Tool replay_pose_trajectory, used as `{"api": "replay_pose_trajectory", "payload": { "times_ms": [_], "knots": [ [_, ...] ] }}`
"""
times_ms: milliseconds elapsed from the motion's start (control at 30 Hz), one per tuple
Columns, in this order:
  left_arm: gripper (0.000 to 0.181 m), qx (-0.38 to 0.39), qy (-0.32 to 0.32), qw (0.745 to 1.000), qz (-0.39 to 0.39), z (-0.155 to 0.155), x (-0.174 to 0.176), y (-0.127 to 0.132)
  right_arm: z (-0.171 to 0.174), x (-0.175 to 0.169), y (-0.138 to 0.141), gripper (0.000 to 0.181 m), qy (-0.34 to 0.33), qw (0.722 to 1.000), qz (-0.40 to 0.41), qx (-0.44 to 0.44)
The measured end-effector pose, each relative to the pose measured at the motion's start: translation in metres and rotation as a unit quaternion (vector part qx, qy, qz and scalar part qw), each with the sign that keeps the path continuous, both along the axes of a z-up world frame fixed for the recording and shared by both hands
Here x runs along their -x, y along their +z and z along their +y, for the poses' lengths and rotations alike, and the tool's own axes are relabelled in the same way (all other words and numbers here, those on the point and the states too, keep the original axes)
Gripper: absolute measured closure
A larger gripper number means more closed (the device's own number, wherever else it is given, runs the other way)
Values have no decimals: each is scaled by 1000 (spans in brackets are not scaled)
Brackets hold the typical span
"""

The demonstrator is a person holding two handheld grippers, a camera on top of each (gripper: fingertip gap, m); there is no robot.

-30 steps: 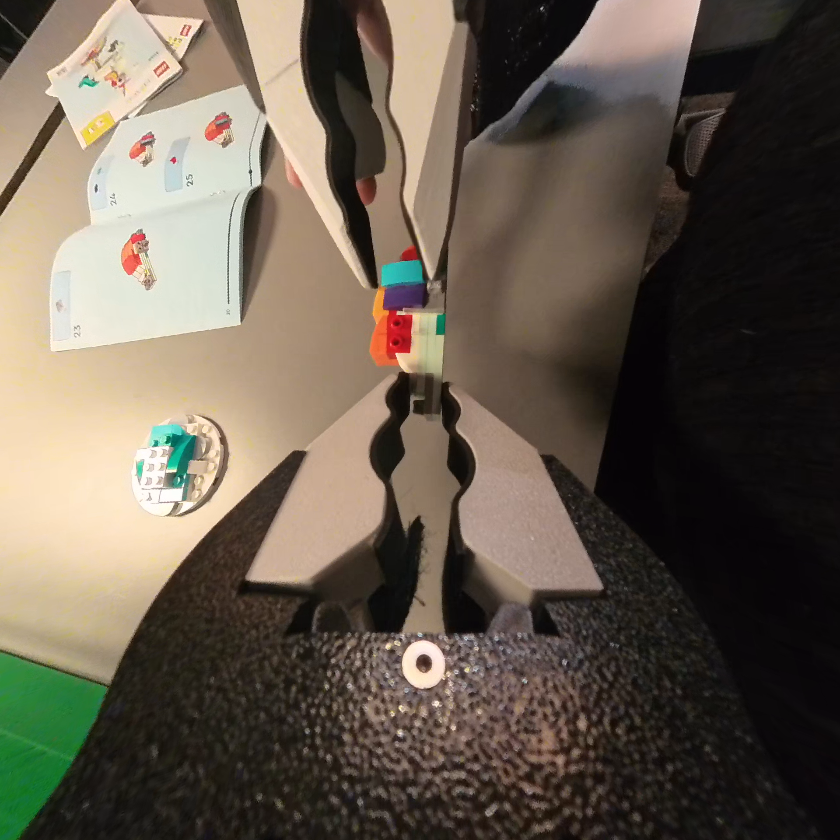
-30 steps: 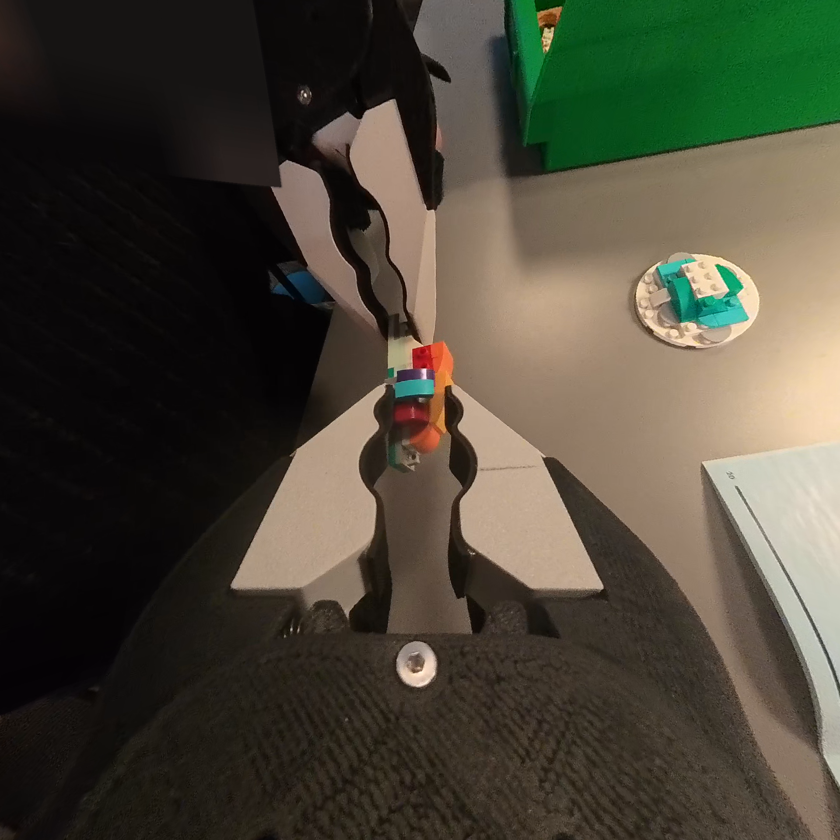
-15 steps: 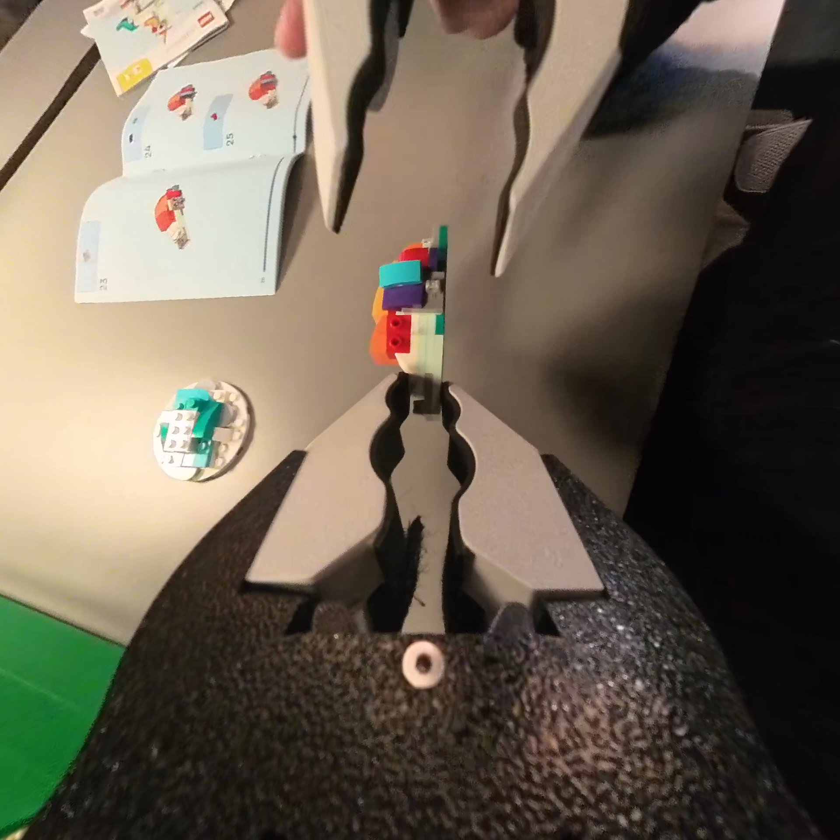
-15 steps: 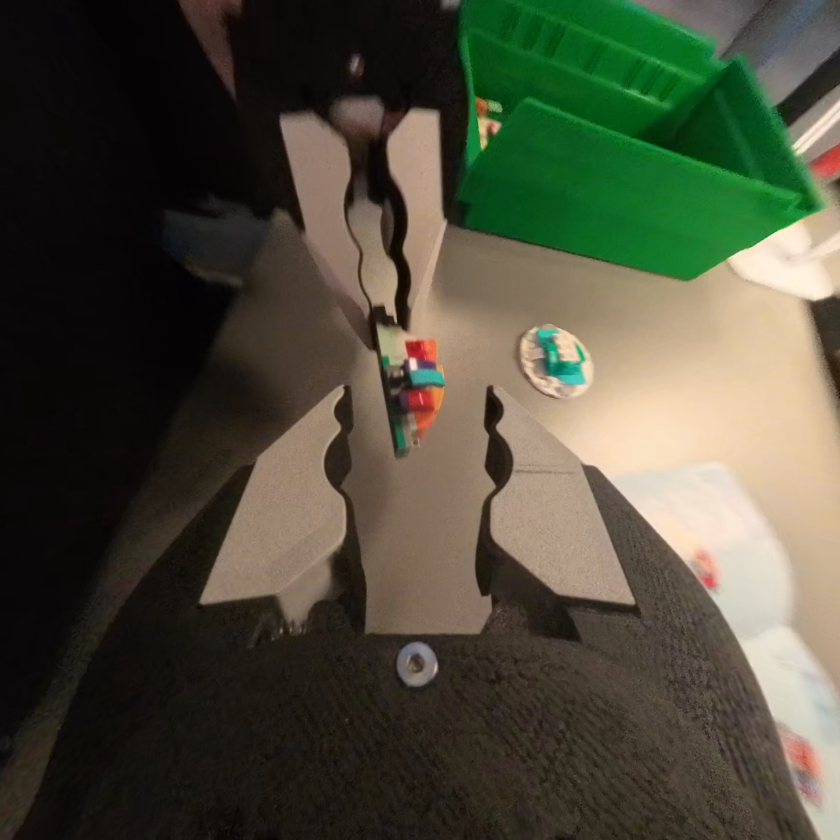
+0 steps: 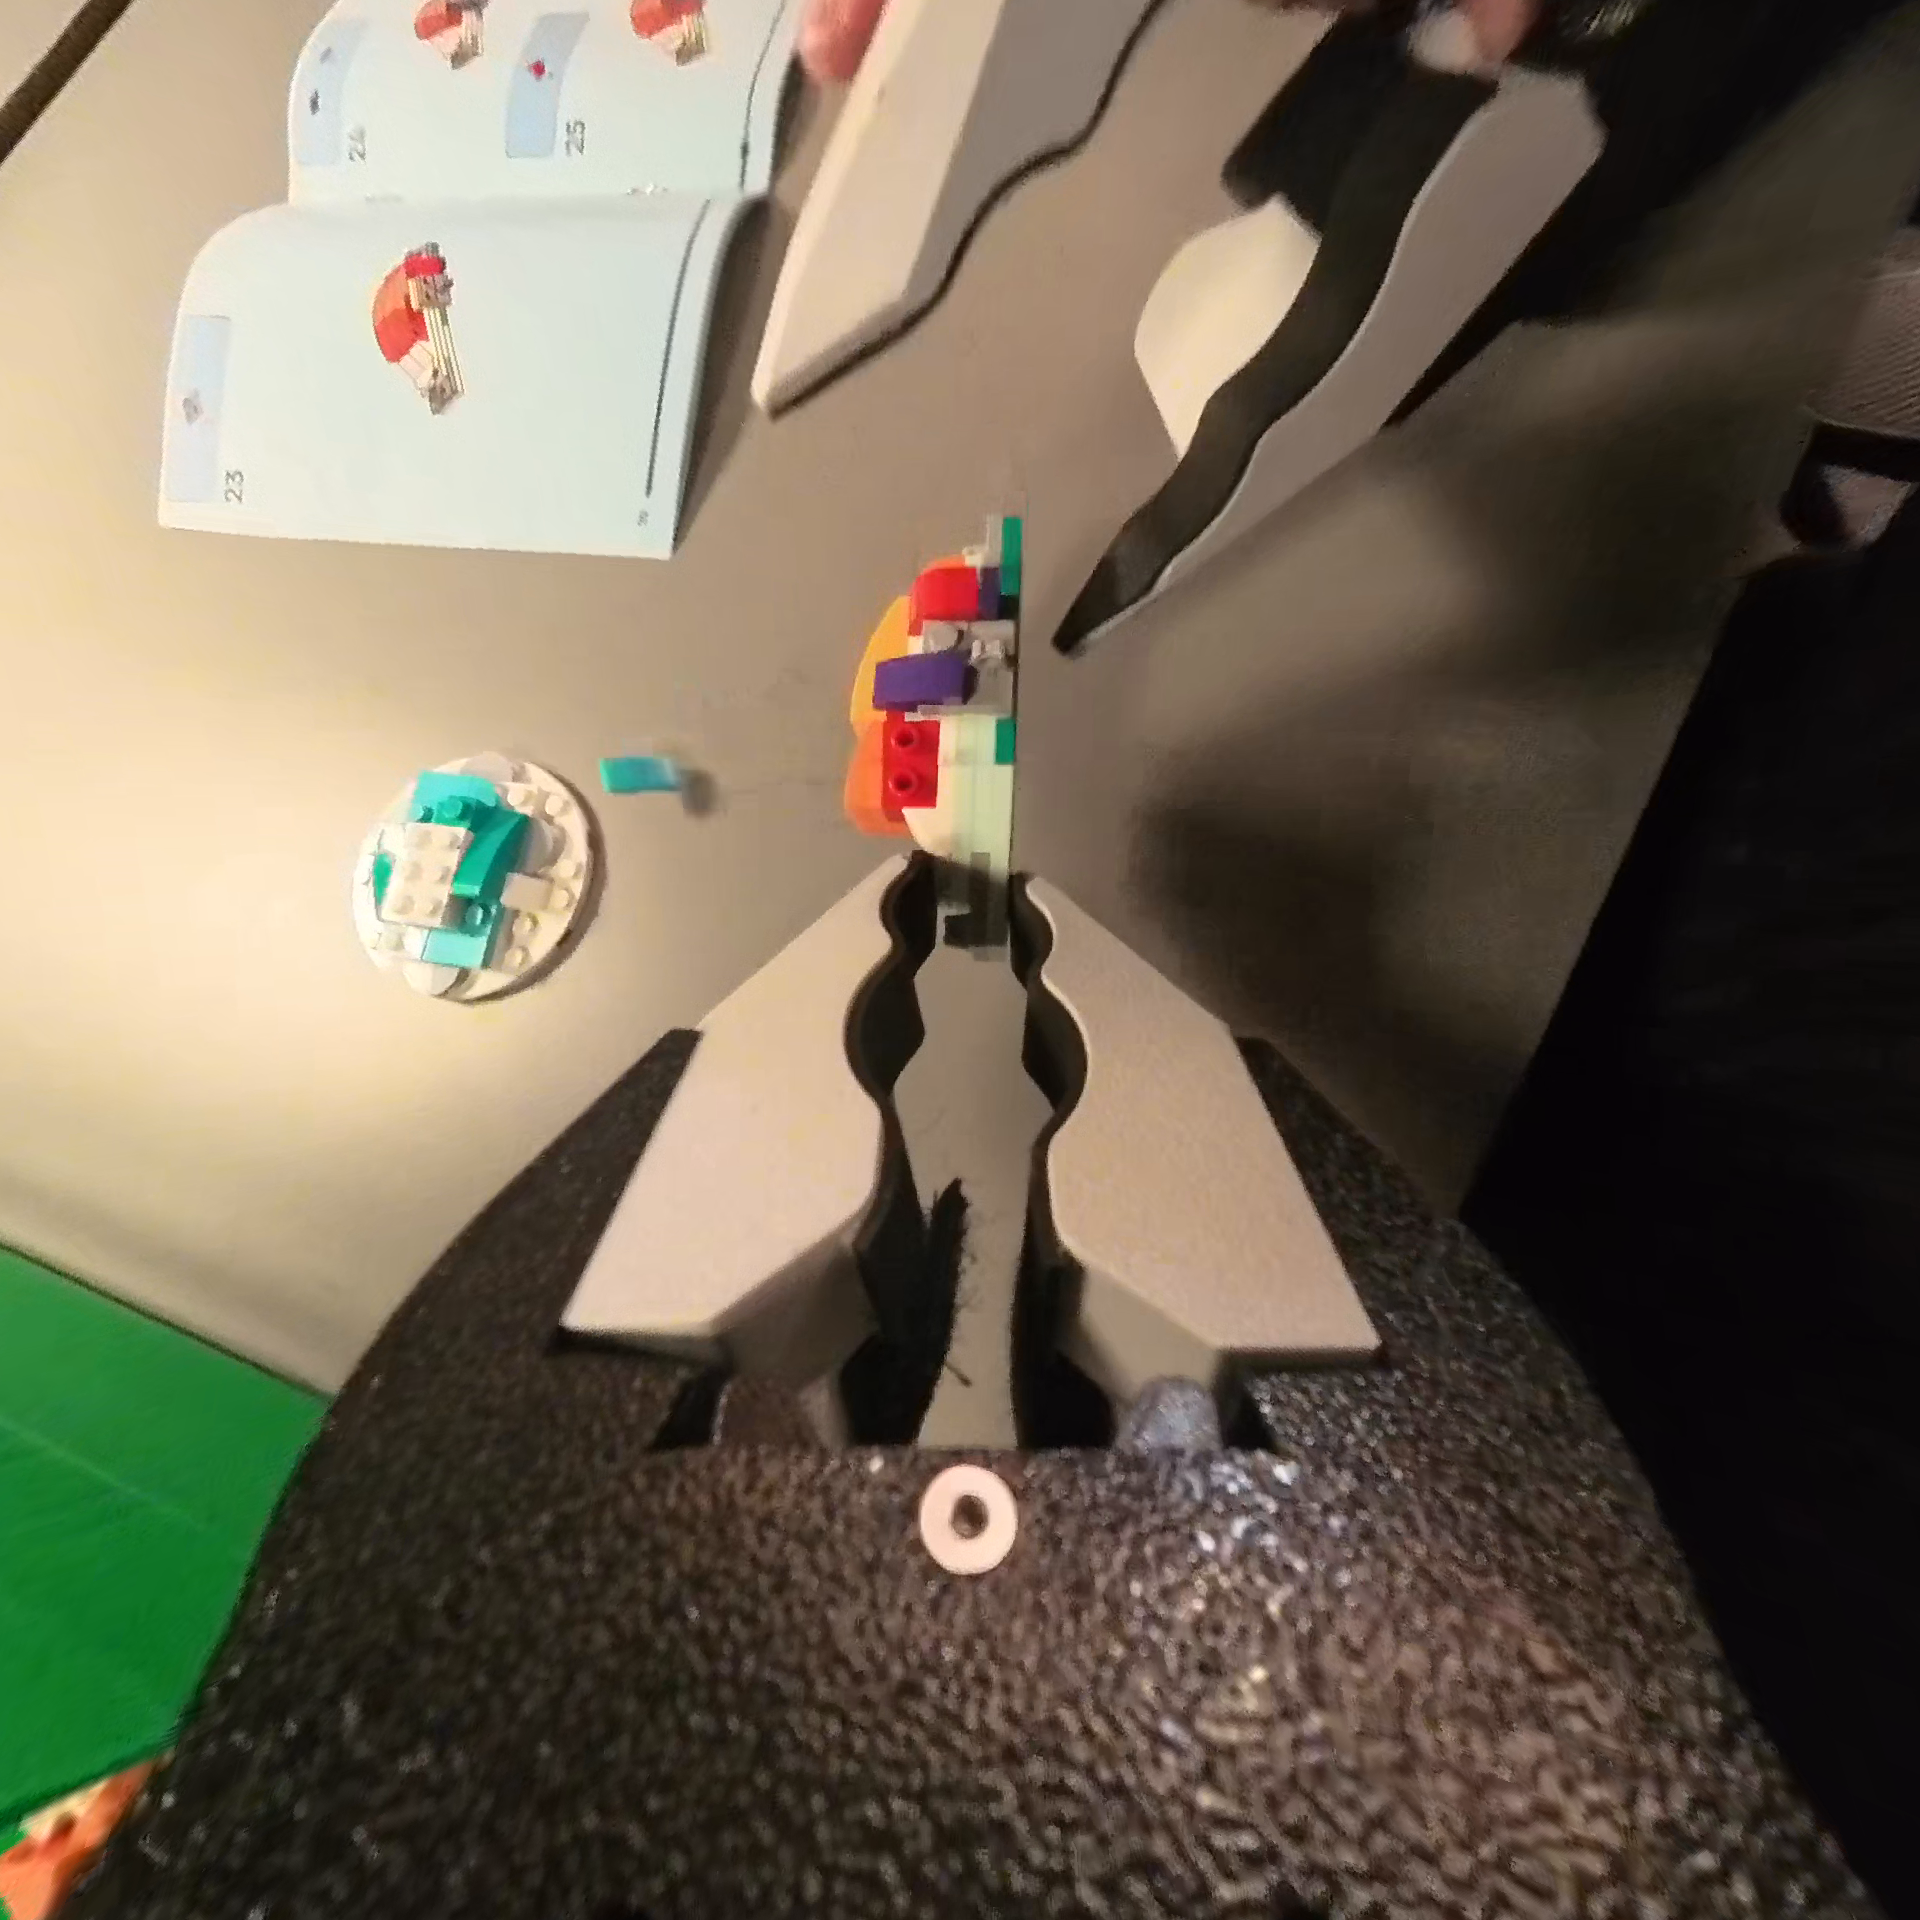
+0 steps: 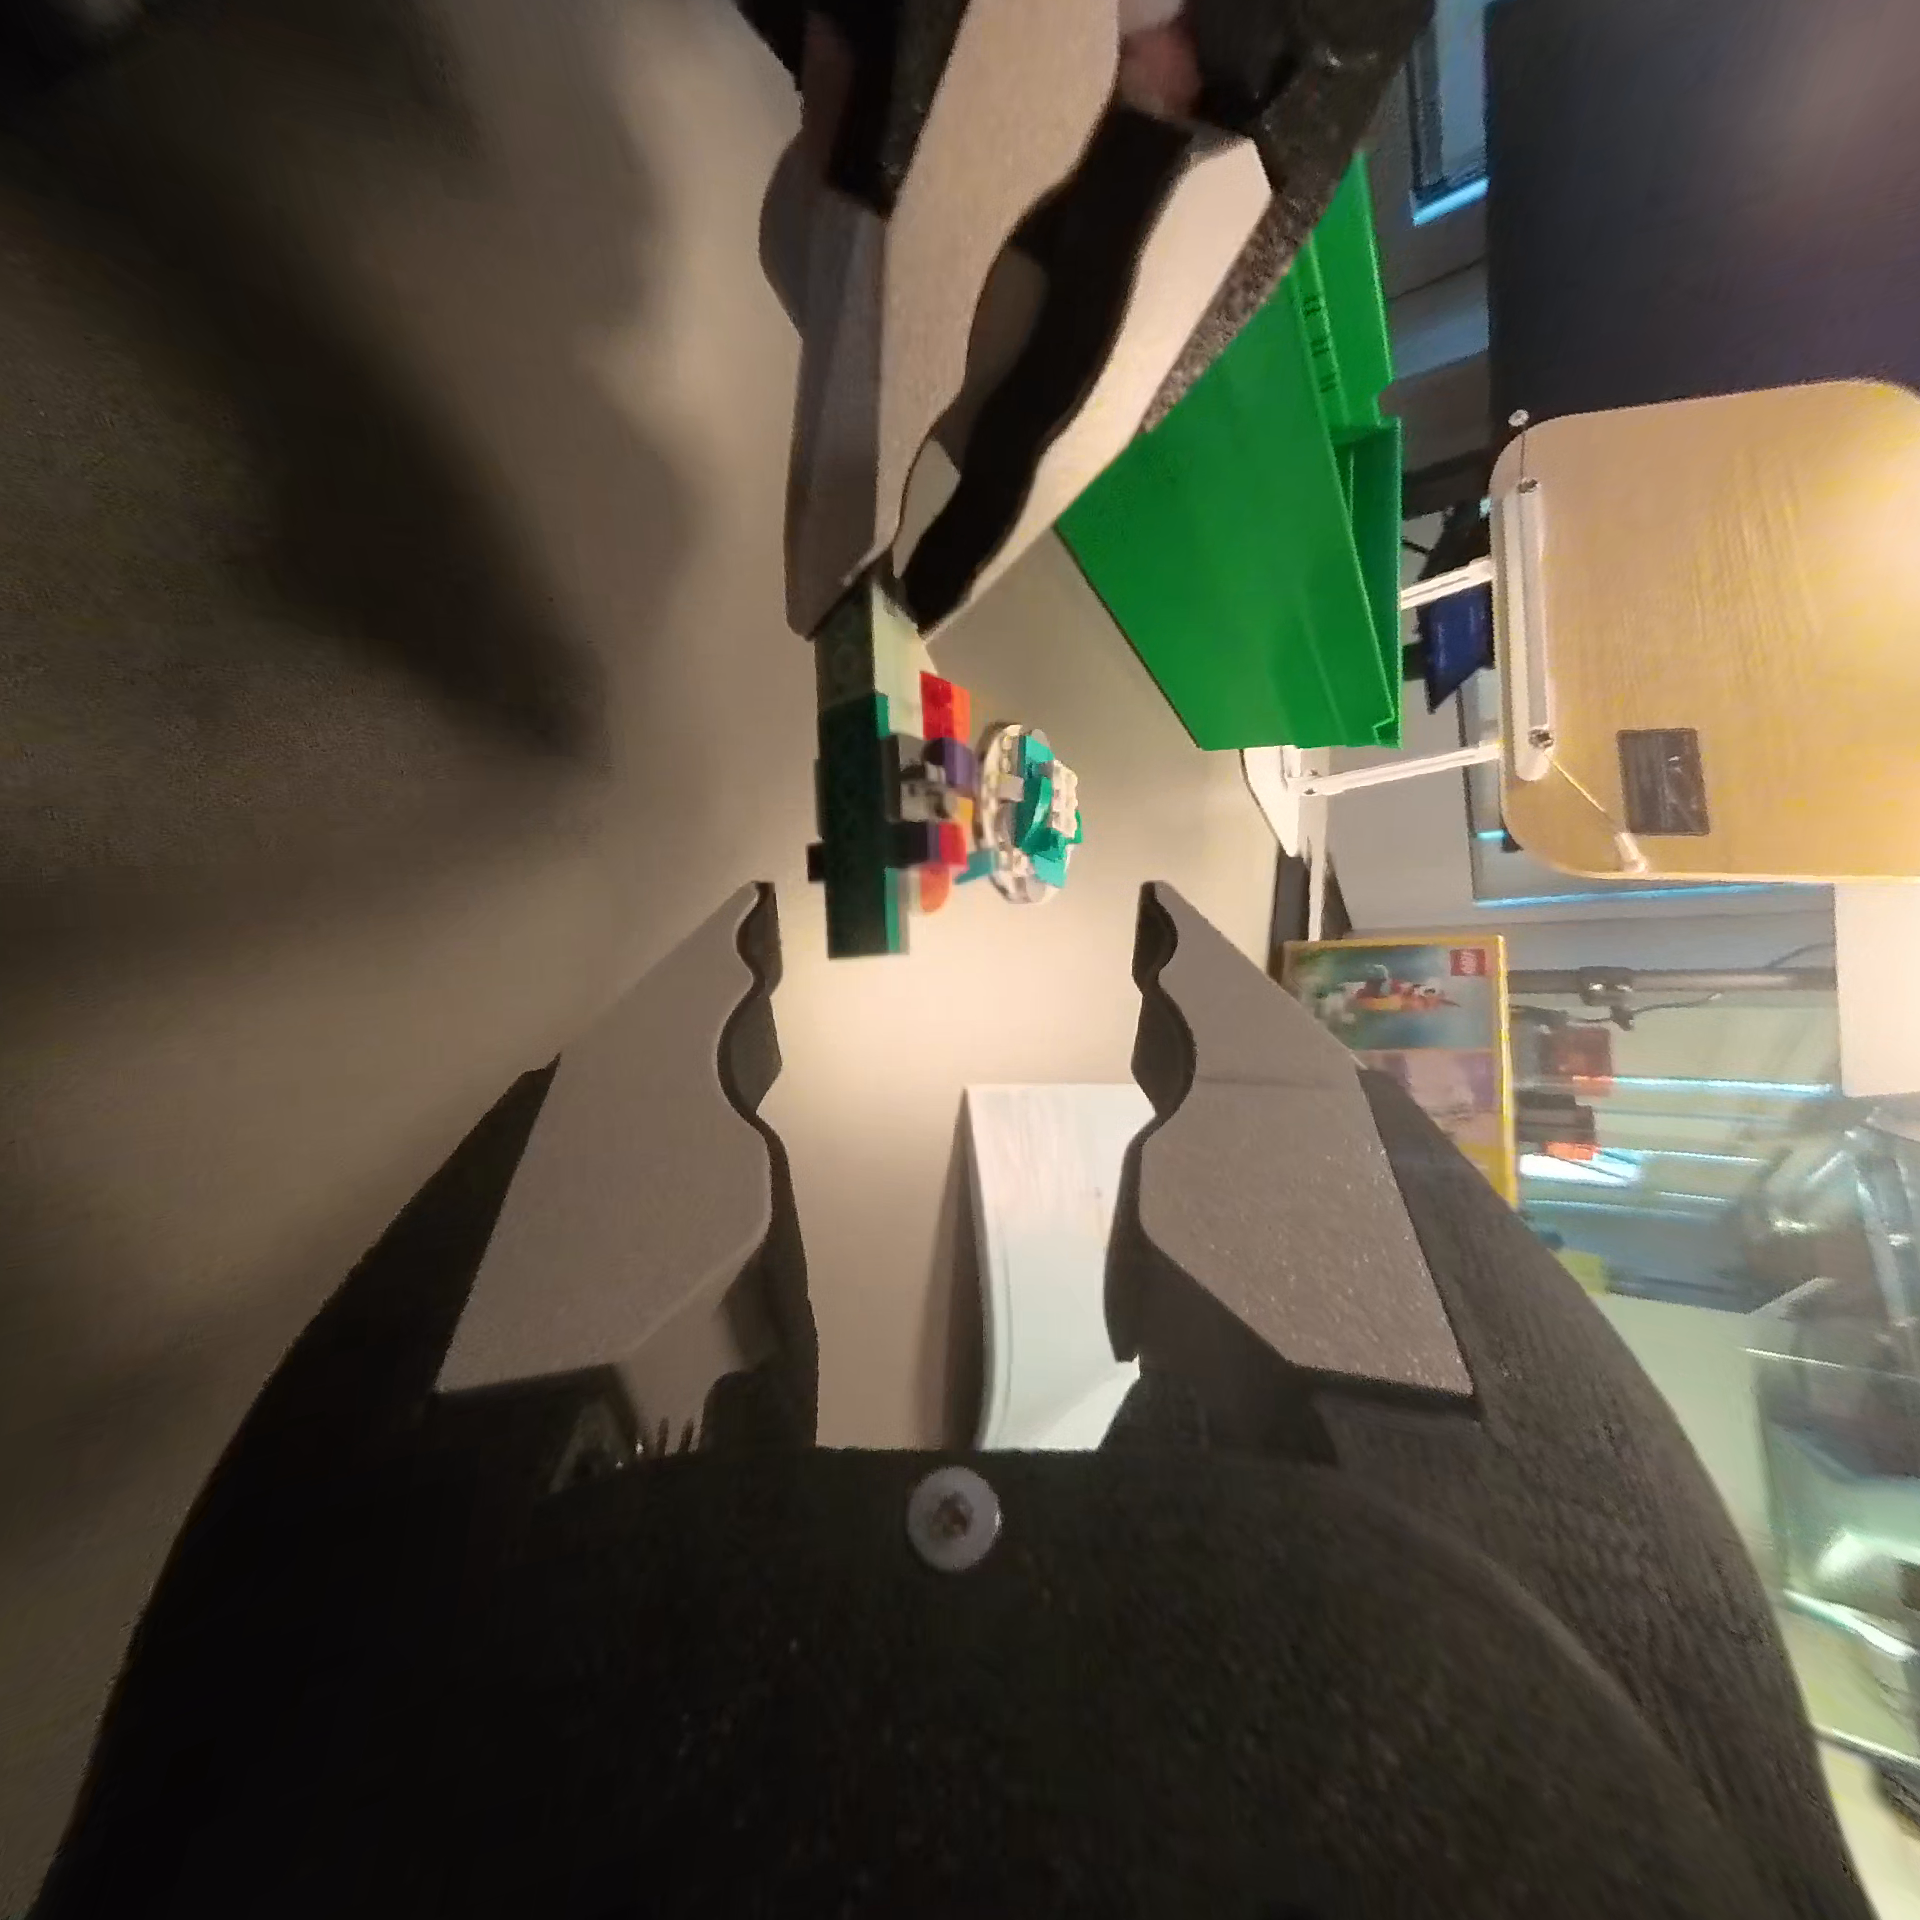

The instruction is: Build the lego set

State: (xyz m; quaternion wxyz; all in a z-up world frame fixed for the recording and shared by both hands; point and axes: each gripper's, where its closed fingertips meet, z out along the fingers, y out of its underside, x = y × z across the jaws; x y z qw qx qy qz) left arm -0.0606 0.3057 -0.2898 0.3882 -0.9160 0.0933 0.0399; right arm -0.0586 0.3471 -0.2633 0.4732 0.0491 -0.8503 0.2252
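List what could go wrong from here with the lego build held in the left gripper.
1. The left gripper pinches the colourful lego build only by its bottom edge, so it may pivot or slip out.
2. A small teal piece appears blurred beside the round white lego base; it may be loose and could skid away.
3. The open right gripper sits close by; a careless approach could knock more bricks off.

Beyond the grey table (image 5: 312, 1091)

Past its far edge: green bin (image 6: 1247, 582), beside it pale wooden chair (image 6: 1704, 623); glass case (image 6: 1683, 1122) farther behind.
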Motion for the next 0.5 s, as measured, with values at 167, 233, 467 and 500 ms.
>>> {"api": "replay_pose_trajectory", "payload": {
  "times_ms": [167,233,467,500],
  "knots": [
    [170,21,25,999,14,-15,8,-13,6,0,-2,128,-29,981,-115,156],
    [170,20,44,999,18,-20,14,-16,9,6,-1,134,-55,947,-192,252],
    [169,31,105,994,19,-44,25,-27,7,47,-26,151,-161,846,-360,360],
    [170,31,111,993,18,-47,25,-27,1,50,-30,151,-158,845,-371,352]
  ]
}}
